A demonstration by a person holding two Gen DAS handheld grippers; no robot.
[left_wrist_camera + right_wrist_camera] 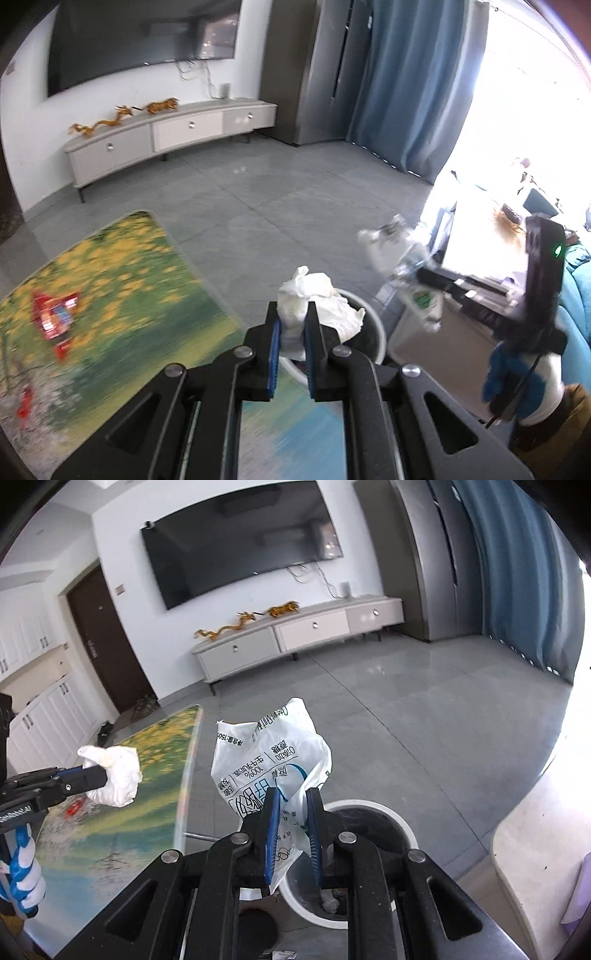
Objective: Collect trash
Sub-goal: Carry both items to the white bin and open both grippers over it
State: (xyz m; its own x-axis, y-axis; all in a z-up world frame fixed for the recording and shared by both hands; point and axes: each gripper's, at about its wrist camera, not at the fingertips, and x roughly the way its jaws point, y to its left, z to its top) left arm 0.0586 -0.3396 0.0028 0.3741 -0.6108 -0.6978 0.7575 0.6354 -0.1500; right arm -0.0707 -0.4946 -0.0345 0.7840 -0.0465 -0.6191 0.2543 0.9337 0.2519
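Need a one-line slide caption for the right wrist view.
Right gripper clamps a printed white plastic wrapper above the white-rimmed trash bin; left gripper holds crumpled tissue.

Crumpled matt paper tissue (pixel 310 302) between left jaws. Glossy printed plastic bag (pixel 273 760) between right jaws. Below both: smooth white-rimmed bin (pixel 369 805), glossy floor tiles (pixel 424 720).

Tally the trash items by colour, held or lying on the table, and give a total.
White: 2, the crumpled tissue in the left gripper and the printed plastic bag in the right gripper.
Red: 2, the wrapper and a small scrap on the table.
Total: 4
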